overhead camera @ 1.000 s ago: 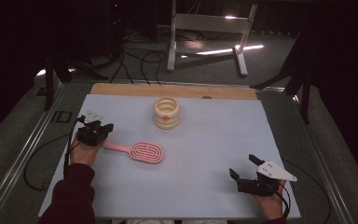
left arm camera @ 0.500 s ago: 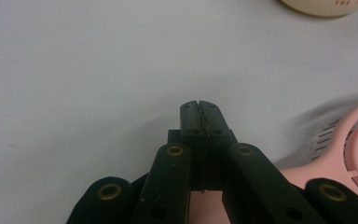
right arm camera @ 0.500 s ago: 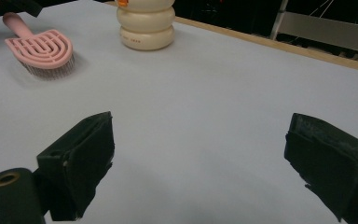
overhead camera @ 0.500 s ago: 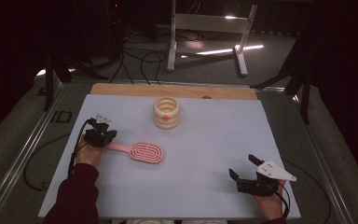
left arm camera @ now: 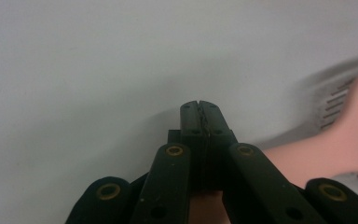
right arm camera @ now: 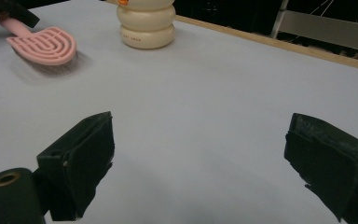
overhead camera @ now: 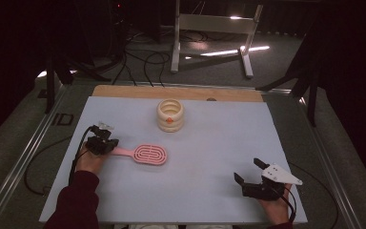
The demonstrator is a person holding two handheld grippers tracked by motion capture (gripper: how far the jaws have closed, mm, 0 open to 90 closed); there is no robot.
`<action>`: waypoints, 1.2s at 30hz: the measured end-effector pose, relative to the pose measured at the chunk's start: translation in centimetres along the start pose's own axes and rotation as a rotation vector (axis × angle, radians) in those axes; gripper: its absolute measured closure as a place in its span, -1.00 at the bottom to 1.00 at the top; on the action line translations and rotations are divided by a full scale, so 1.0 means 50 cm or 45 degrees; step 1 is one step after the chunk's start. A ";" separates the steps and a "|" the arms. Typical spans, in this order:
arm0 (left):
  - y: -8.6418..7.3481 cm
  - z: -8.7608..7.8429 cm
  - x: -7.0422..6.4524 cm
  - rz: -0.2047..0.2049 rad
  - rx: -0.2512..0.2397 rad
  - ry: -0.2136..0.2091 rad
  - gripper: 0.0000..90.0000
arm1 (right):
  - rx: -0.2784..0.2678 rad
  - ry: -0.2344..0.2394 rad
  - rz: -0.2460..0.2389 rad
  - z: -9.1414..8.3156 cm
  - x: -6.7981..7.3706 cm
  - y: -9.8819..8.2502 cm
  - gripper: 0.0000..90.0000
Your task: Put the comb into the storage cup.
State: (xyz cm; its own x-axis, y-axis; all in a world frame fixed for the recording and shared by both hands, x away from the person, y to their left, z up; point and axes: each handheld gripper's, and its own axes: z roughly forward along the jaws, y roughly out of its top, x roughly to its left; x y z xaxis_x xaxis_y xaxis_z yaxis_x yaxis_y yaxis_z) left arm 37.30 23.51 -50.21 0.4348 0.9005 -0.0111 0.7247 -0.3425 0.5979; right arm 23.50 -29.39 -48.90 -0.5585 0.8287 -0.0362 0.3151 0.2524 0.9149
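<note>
Pink brush (overhead camera: 147,154) lay near table (overhead camera: 209,143) left edge | left hand-held gripper (overhead camera: 106,143) closed at its handle, grip unclear | right hand-held gripper (overhead camera: 249,172) wide open, empty, near-right corner

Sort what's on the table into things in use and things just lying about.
In use:
- pink plastic hairbrush with an oval slotted head
- left gripper, jaws shut, at its handle

Lying about:
- cream ribbed round container
- right gripper, open, over bare light grey table mat

Brush (overhead camera: 145,154) left on table (overhead camera: 219,143) — ringed jar (overhead camera: 170,115) behind it.
</note>
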 end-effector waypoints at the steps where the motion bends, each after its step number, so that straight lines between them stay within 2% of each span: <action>1: -0.004 -0.001 -0.001 -0.008 0.007 0.004 1.00 | -0.001 0.000 0.002 0.000 0.000 0.000 -0.82; 5: -0.011 -0.006 -0.008 0.002 0.023 0.013 1.00 | -0.002 -0.001 0.002 0.000 0.000 0.000 -0.82; 10: -0.023 -0.018 -0.015 -0.003 0.014 0.022 1.00 | 0.001 -0.002 -0.002 0.000 0.000 0.000 -0.82; 21: -0.061 -0.042 -0.028 -0.049 -0.013 -0.001 1.00 | 0.003 0.004 -0.002 0.002 0.002 -0.001 -0.82; 36: -0.088 -0.074 -0.064 -0.056 -0.064 -0.041 0.99 | 0.007 0.007 -0.002 0.003 0.003 -0.001 -0.82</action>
State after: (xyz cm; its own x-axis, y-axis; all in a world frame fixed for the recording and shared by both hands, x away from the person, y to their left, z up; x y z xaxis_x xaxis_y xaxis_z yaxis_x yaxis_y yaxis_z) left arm 30.74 23.14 -49.84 0.4207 0.9050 -0.0632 0.7160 -0.2885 0.6357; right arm 23.53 -29.20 -49.01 -0.5634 0.8255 -0.0351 0.3186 0.2563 0.9126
